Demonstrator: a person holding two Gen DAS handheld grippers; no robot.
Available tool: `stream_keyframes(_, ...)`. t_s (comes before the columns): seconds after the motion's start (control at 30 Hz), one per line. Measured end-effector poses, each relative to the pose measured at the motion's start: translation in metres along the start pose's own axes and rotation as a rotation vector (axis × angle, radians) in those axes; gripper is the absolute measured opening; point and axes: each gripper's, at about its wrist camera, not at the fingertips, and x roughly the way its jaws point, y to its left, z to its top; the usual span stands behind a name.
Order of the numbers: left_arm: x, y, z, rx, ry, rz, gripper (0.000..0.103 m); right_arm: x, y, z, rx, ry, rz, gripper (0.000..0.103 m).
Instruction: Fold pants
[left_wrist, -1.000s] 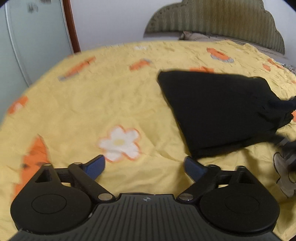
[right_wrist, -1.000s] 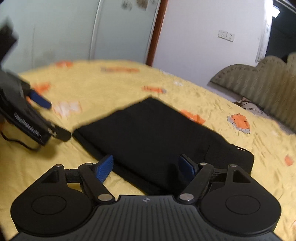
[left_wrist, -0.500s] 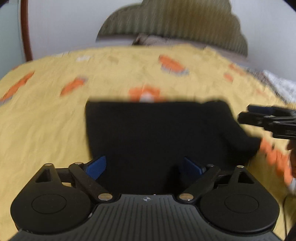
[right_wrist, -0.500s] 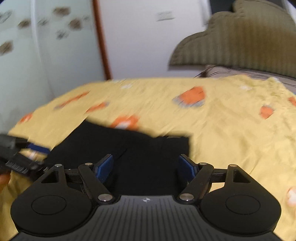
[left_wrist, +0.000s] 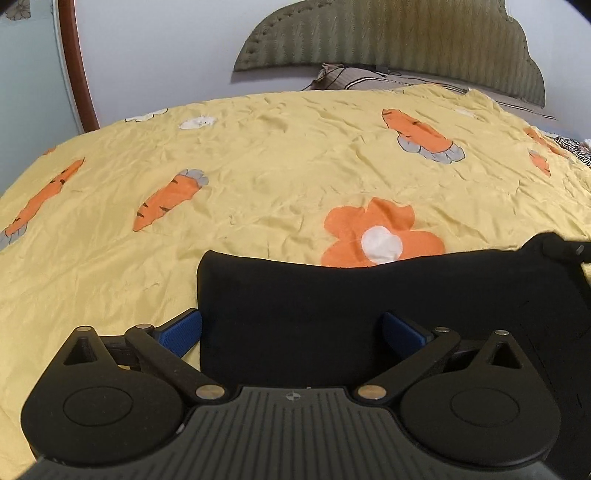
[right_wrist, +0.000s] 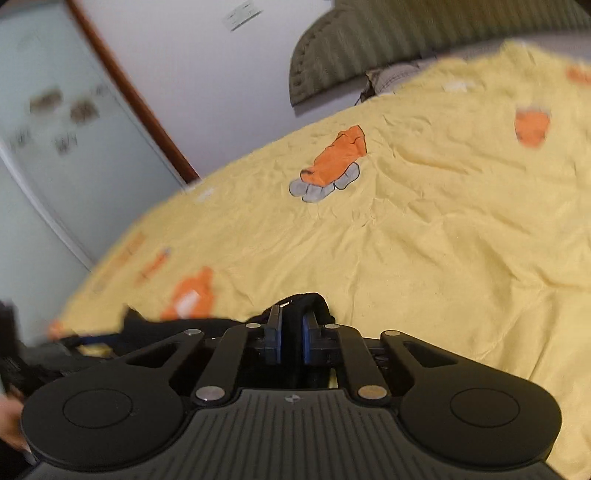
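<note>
A yellow bedspread (left_wrist: 280, 177) printed with orange carrots and flowers covers the bed, with a ribbed olive headboard (left_wrist: 391, 40) and a pale wall behind it, and a brown door frame (left_wrist: 79, 70) at the left.

The left gripper (left_wrist: 291, 328) stands wide open, its blue-padded fingers (left_wrist: 179, 332) spread to either side of the near-left corner of the black pants (left_wrist: 351, 302). The left pad lies just off the cloth's left edge over bare bedspread; the right pad sits over the black fabric. Nothing is pinched between them. The pants lie as a folded dark slab on the bedspread, directly ahead of this gripper, their far edge overlapping the lower petals of an orange flower print (left_wrist: 380, 236). At the far right end of the cloth the fabric rises to a small peak where the other tool's dark tip (left_wrist: 565, 249) meets it.

The right gripper (right_wrist: 291, 332) is nearly closed, its blue pads clamped on a bunched fold of the black pants (right_wrist: 306, 306), which humps up between and just past the fingertips. From there the dark cloth trails off to the left, low in the right wrist view, where the picture is blurred. Beyond the fingers lies wrinkled yellow bedspread (right_wrist: 424, 240) with a carrot print (right_wrist: 332, 162), then the headboard (right_wrist: 369, 40) and a frosted sliding door (right_wrist: 48, 155).
</note>
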Motion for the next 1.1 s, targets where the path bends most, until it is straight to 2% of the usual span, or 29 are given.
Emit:
stream_keyframes(0.07,-0.013,-0.002,0.003,-0.005,-0.011,0.007,0.094,0.002,0.015,-0.002,-0.077,0.004,-0.061,0.012)
stream_keyframes(0.13,-0.038,-0.007,-0.001,0.024,-0.063,-0.006,0.097,-0.013,0.027,-0.002,-0.099,-0.024,-0.120,0.020)
stream_keyframes(0.2,-0.062,-0.017,-0.013,0.056,-0.113,-0.005,0.101,-0.039,0.044,-0.009,-0.191,-0.087,-0.195,0.020)
stream_keyframes(0.23,-0.072,-0.024,-0.020,0.080,-0.134,-0.009,0.102,-0.050,0.053,-0.014,-0.234,-0.086,-0.184,0.020)
stream_keyframes(0.33,-0.086,-0.047,-0.042,0.174,-0.153,-0.007,0.102,-0.061,0.075,-0.036,-0.302,-0.010,-0.043,0.020)
stream_keyframes(0.4,-0.081,-0.063,-0.055,0.262,-0.141,0.025,0.102,-0.053,0.085,-0.054,-0.365,0.057,-0.047,0.020)
stream_keyframes(0.47,-0.077,-0.072,-0.062,0.295,-0.136,0.082,0.102,-0.046,0.083,-0.068,-0.411,0.055,-0.093,0.020)
stream_keyframes(0.57,-0.092,-0.071,-0.063,0.255,-0.166,0.070,0.102,-0.061,0.084,-0.064,-0.356,-0.007,-0.191,0.021)
stream_keyframes(0.63,-0.099,-0.069,-0.065,0.191,-0.165,0.050,0.103,-0.074,0.088,-0.066,-0.319,-0.045,-0.141,0.021)
stream_keyframes(0.7,-0.096,-0.068,-0.067,0.134,-0.134,0.038,0.102,-0.073,0.092,-0.071,-0.298,-0.023,-0.082,0.021)
stream_keyframes(0.77,-0.091,-0.068,-0.070,0.099,-0.087,0.032,0.103,-0.060,0.094,-0.079,-0.340,0.019,-0.133,0.020)
stream_keyframes(0.87,-0.094,-0.067,-0.077,0.054,-0.090,0.041,0.103,-0.057,0.104,-0.087,-0.404,-0.003,-0.235,0.020)
stream_keyframes(1.1,-0.095,-0.058,-0.083,-0.063,-0.064,0.028,0.103,-0.052,0.111,-0.095,-0.459,-0.008,-0.273,0.022)
